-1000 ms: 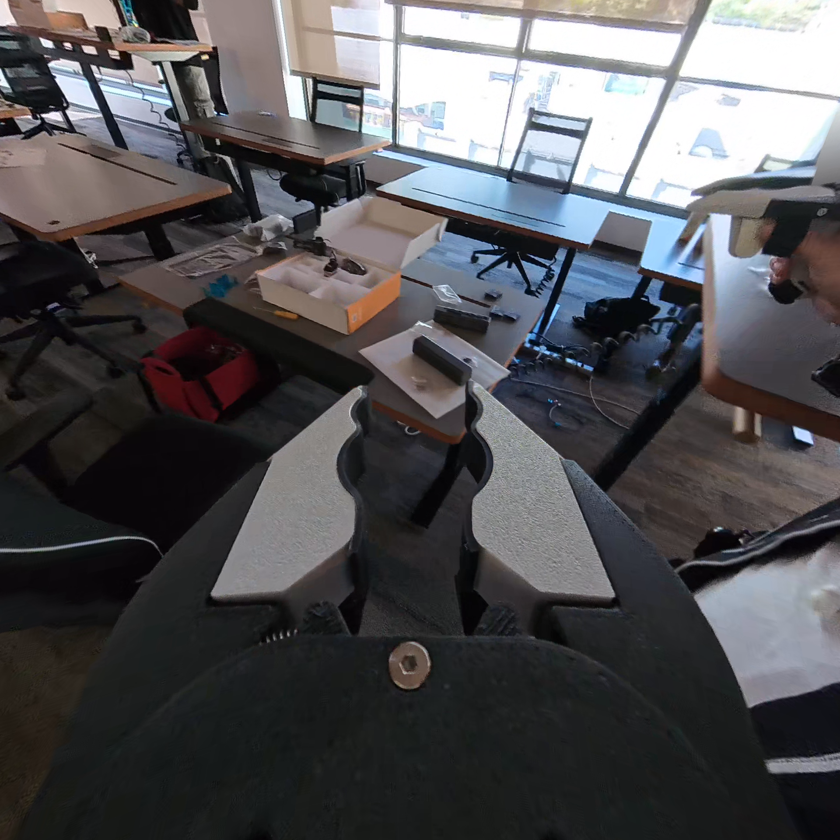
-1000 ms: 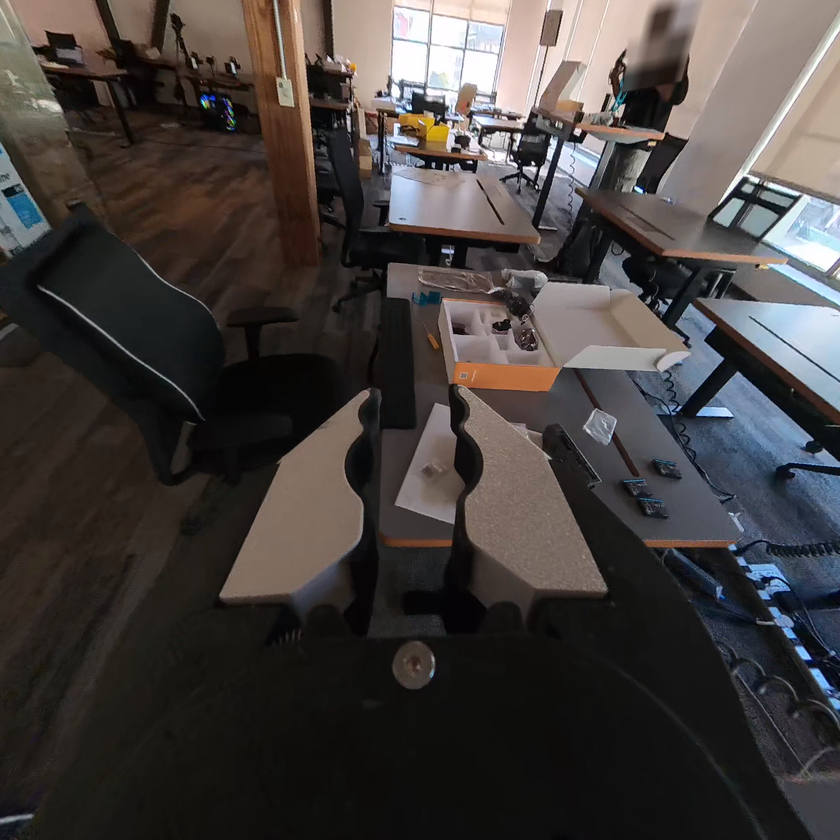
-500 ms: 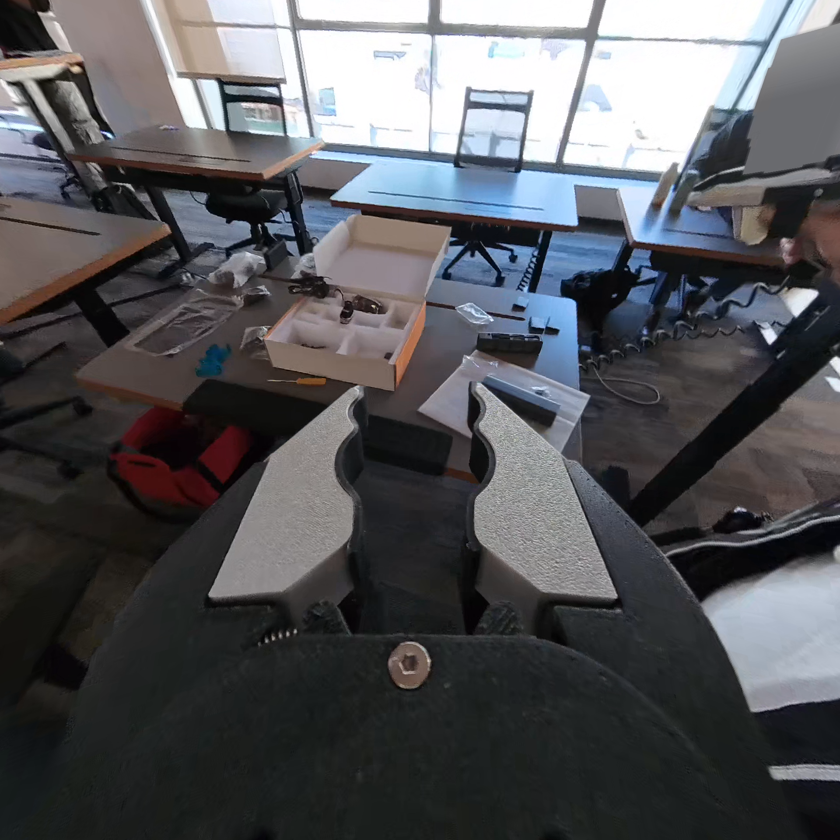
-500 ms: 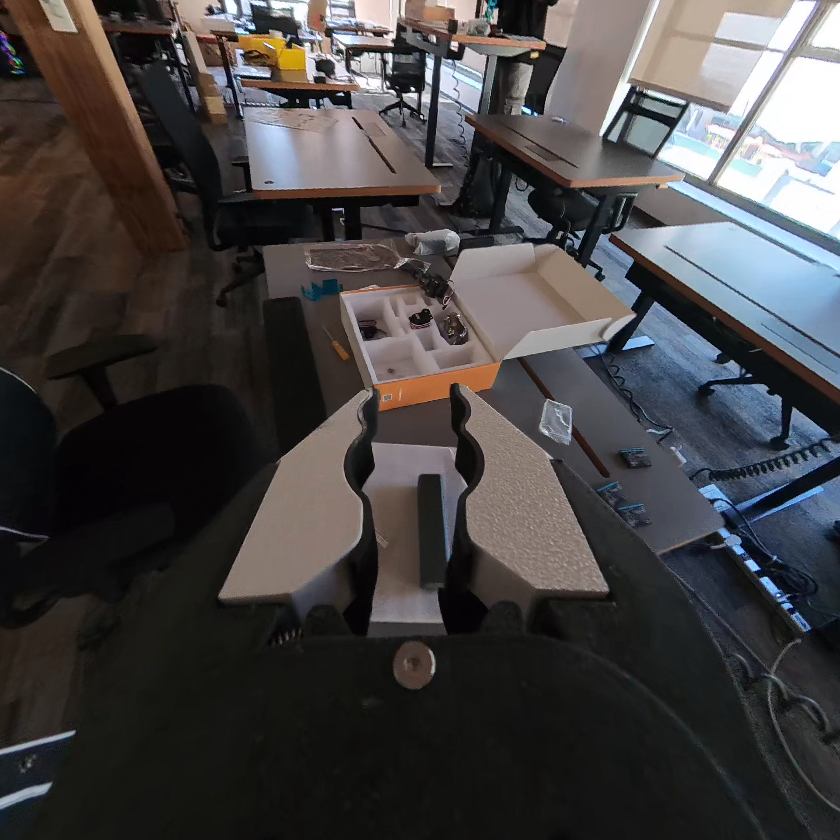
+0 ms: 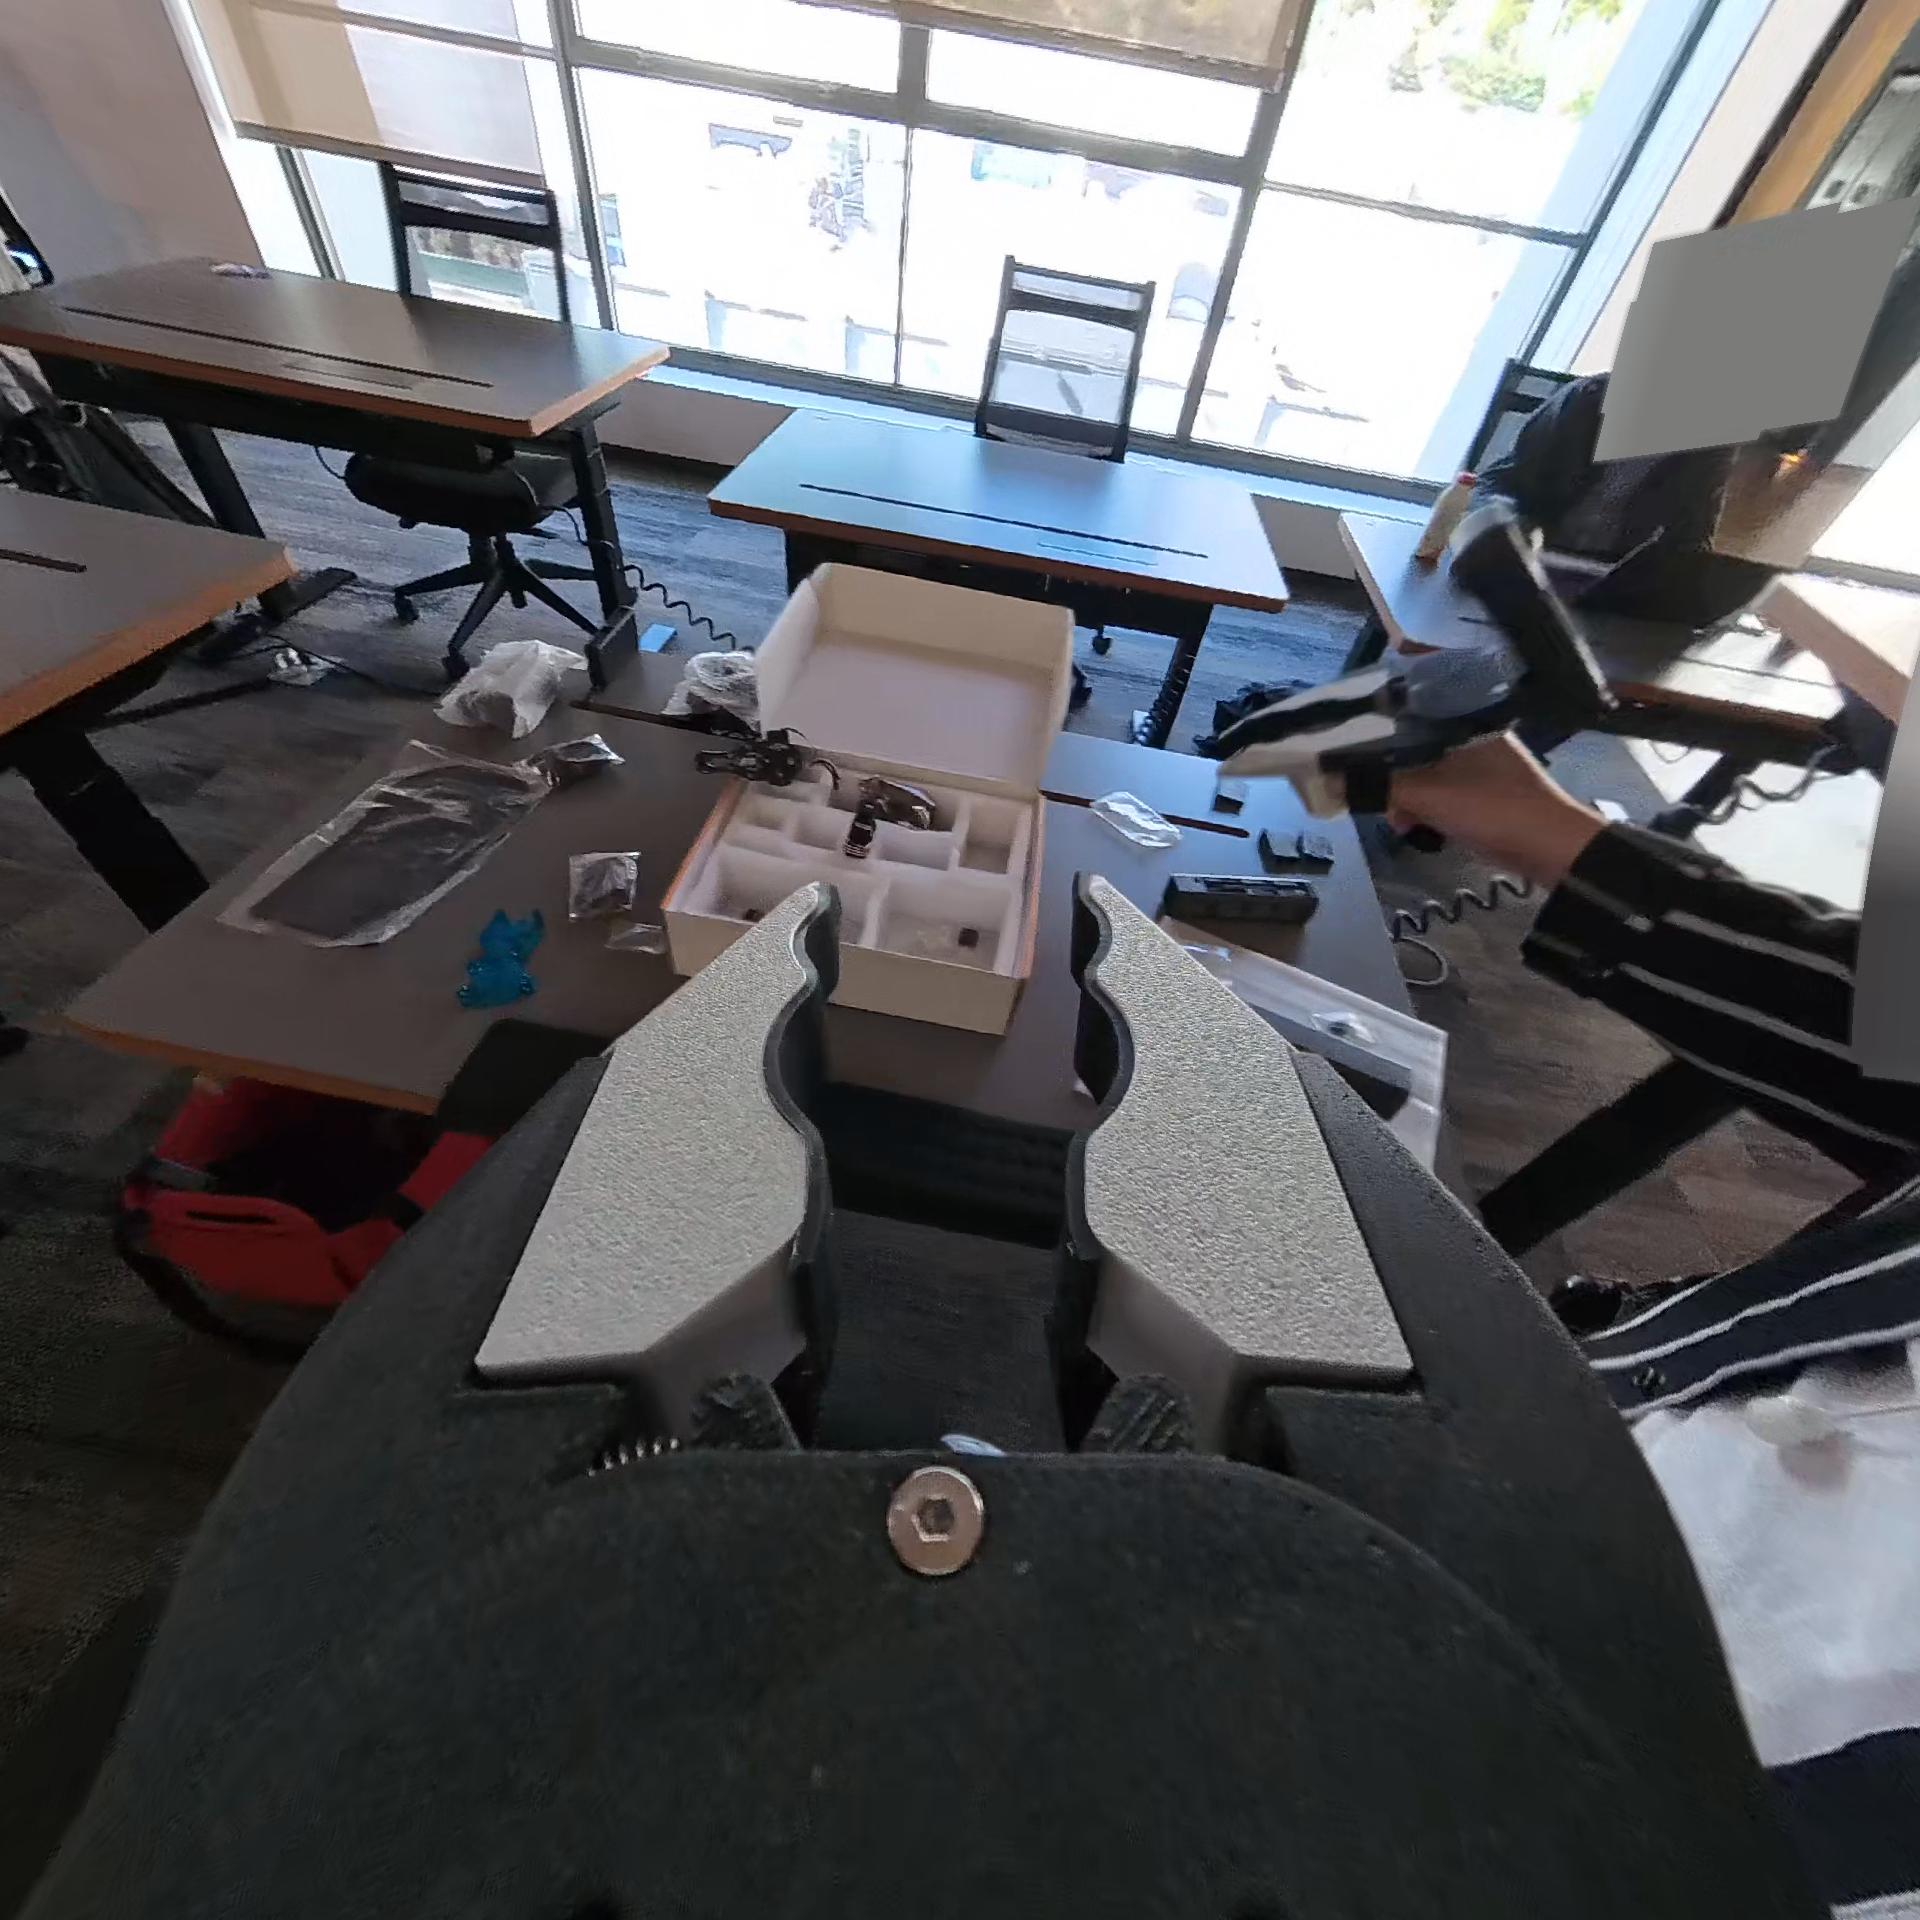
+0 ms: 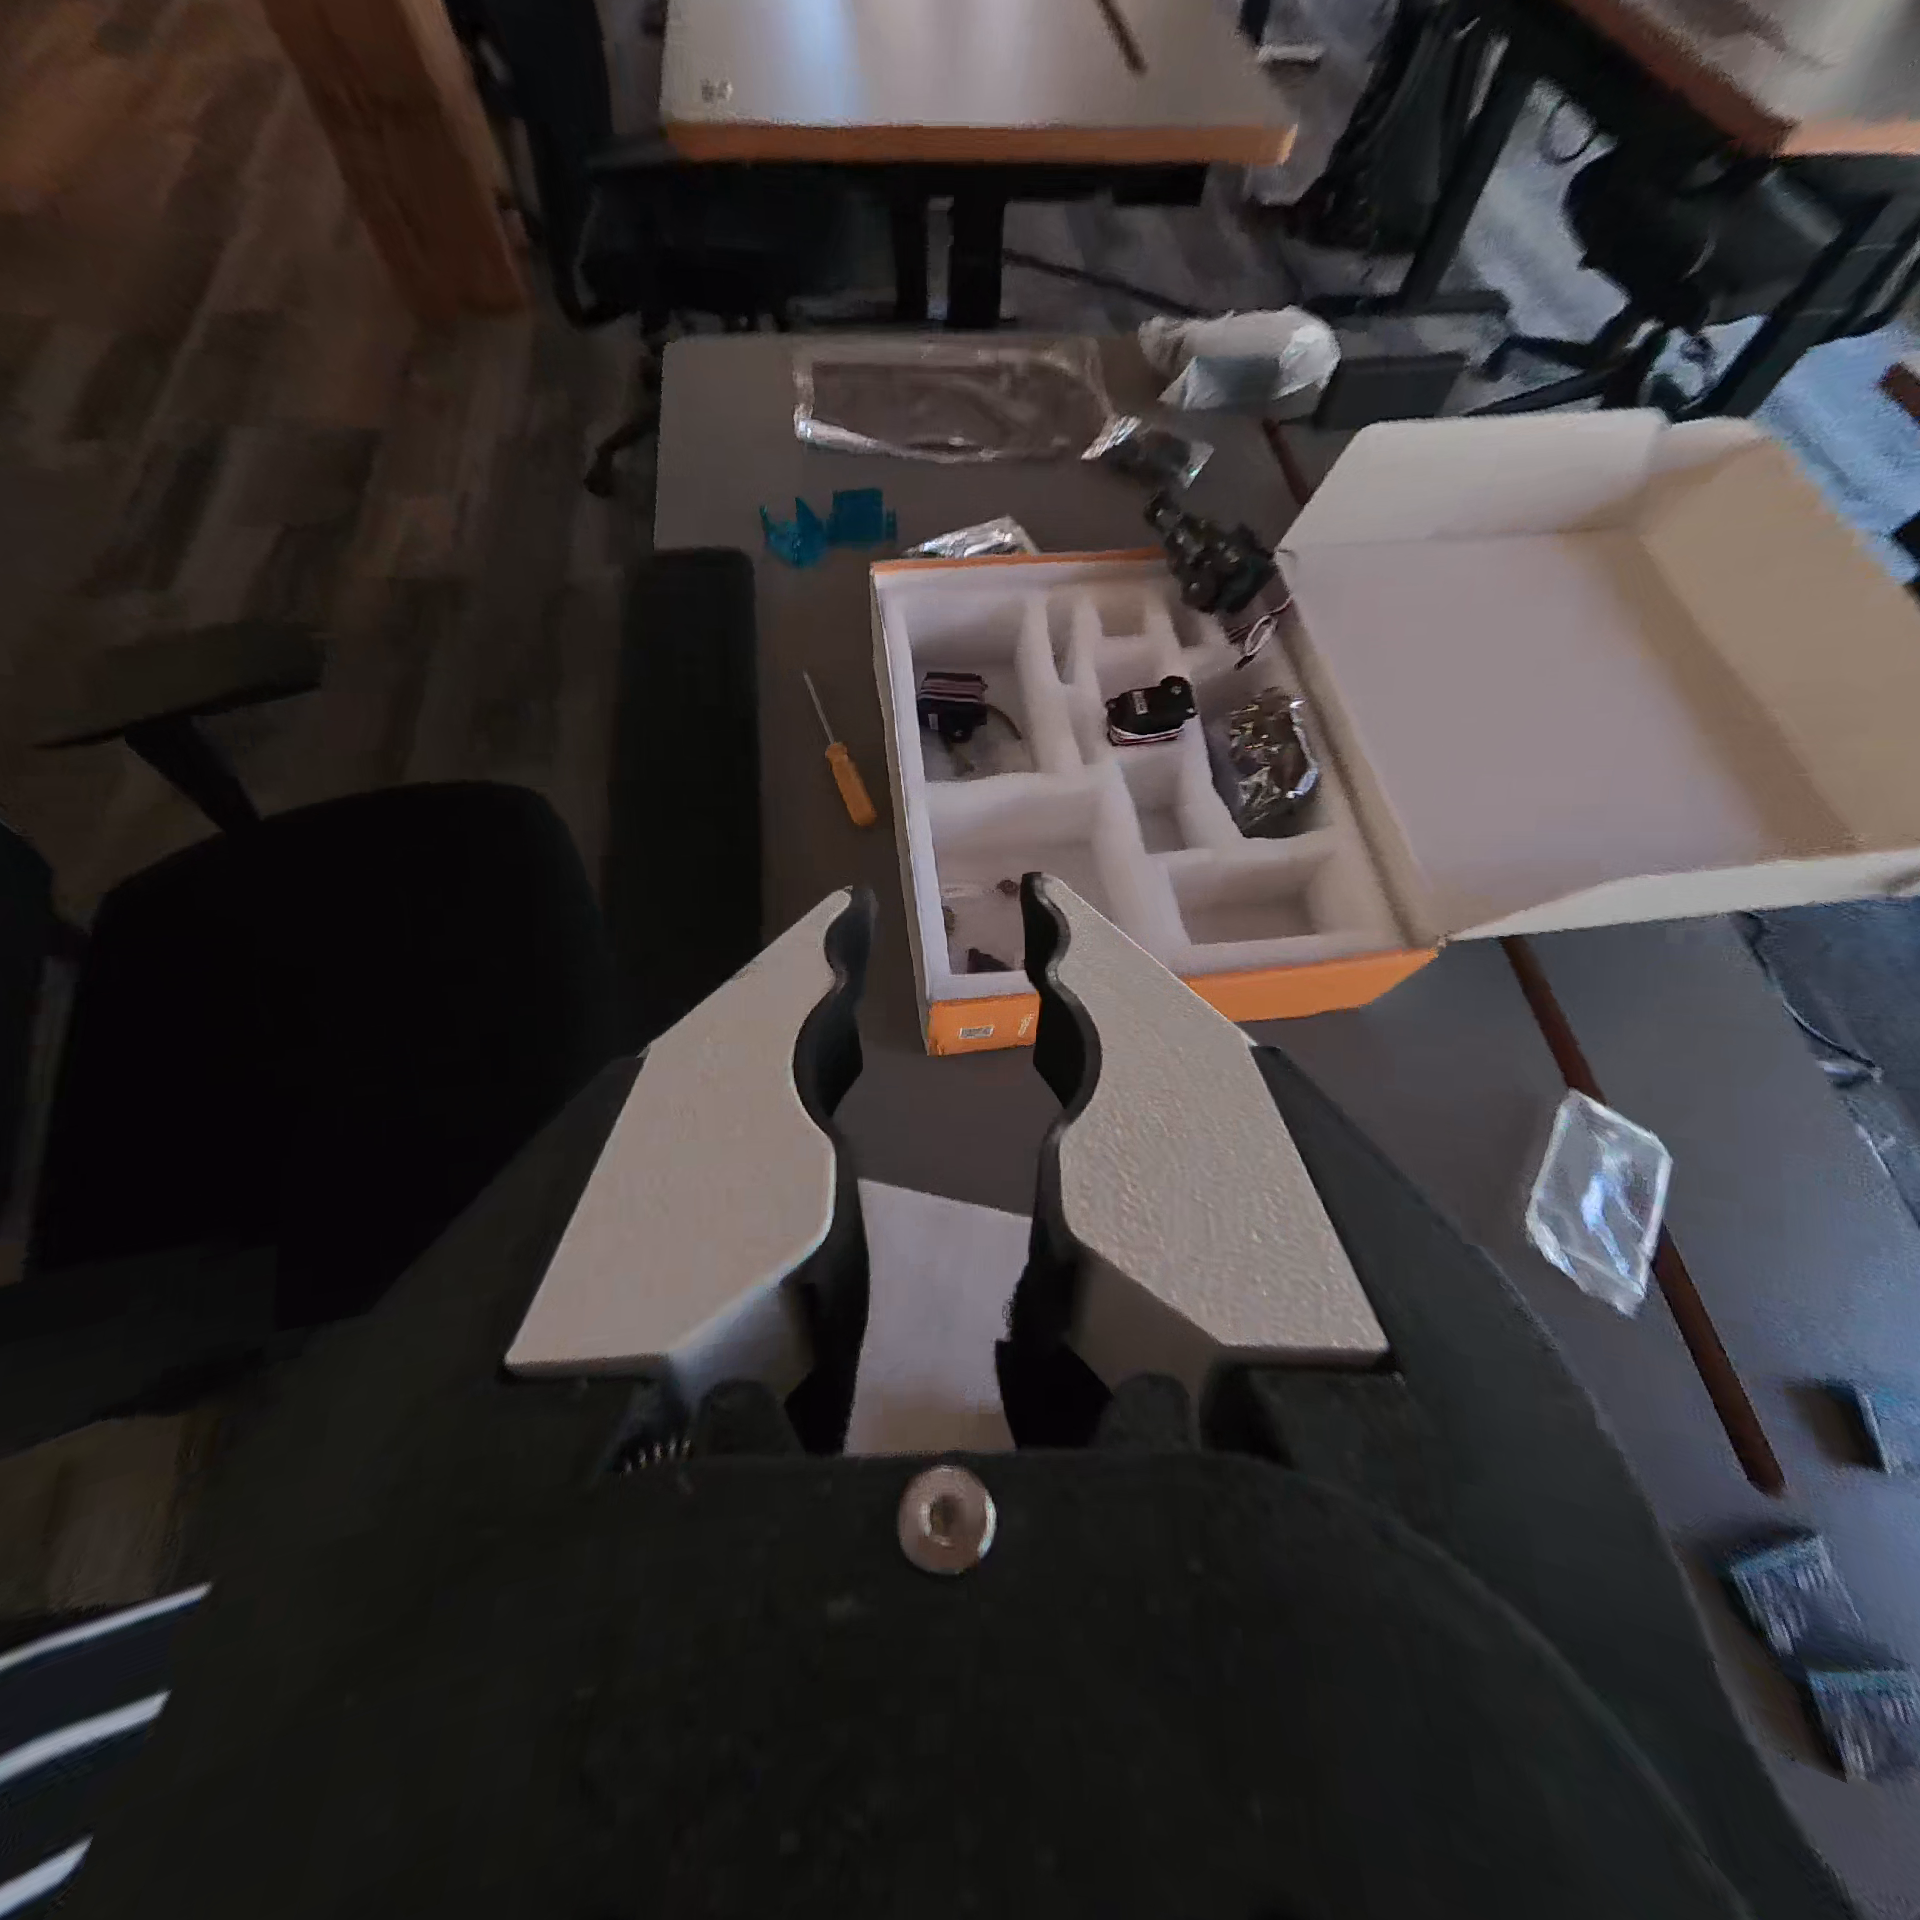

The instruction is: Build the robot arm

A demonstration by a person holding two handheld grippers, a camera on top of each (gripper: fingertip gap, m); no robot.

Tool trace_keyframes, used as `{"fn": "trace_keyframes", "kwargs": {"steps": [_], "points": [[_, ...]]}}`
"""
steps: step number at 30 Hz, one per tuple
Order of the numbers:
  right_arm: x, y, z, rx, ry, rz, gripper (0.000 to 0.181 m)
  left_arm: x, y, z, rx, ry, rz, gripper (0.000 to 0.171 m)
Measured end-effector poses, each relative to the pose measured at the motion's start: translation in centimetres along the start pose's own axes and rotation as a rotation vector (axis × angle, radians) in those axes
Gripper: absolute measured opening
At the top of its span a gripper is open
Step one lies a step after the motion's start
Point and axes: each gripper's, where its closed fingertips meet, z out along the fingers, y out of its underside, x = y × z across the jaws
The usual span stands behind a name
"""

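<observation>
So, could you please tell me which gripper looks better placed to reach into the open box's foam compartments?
Probably the right gripper: its open fingers hover right over the near corner of the open box, looking down into the foam compartments. The left gripper, also open, sits back off the table's near edge.

The open box's lid (image 6: 1621, 665) runs off the right edge; dark parts (image 6: 1829, 1652) at lower right are blurred.

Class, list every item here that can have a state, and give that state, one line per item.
Left tool: open, empty, above table edge.
Right tool: open, empty, over box's near corner.
Box: lid open, foam tray partly filled.
Screwdriver: lying flat, left of box.
Clear bag: lying on table.
</observation>
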Motion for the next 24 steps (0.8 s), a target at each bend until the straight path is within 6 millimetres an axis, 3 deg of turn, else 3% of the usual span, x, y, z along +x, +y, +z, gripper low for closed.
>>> {"fn": "trace_keyframes", "kwargs": {"steps": [6, 9, 13, 18, 21, 24], "points": [[2.6, 4.5, 14.5, -0.162, -0.135, -0.210, 0.028, -7.7, -2.6, 5.1, 0.005, -0.093, -0.006, 0.043], [2.7, 7.0, 20.4, -0.232, -0.264, -0.326, 0.029, -10.8, -3.4, 7.5, -0.002, -0.132, -0.002, 0.043], [3.1, 12.3, 27.2, -0.444, -0.368, -0.461, 0.044, -13.4, -3.5, 10.1, -0.005, -0.155, -0.038, 0.043], [4.4, 16.5, 31.8, -0.642, -0.364, -0.616, 0.046, -15.4, -2.7, 11.7, -0.037, -0.181, -0.069, 0.043], [4.6, 17.6, 33.0, -0.702, -0.368, -0.680, 0.050, -16.1, -2.3, 11.9, -0.044, -0.193, -0.085, 0.043], [5.0, 18.4, 33.5, -0.770, -0.362, -0.737, 0.040, -16.6, -1.6, 11.9, -0.054, -0.201, -0.103, 0.043]]}}
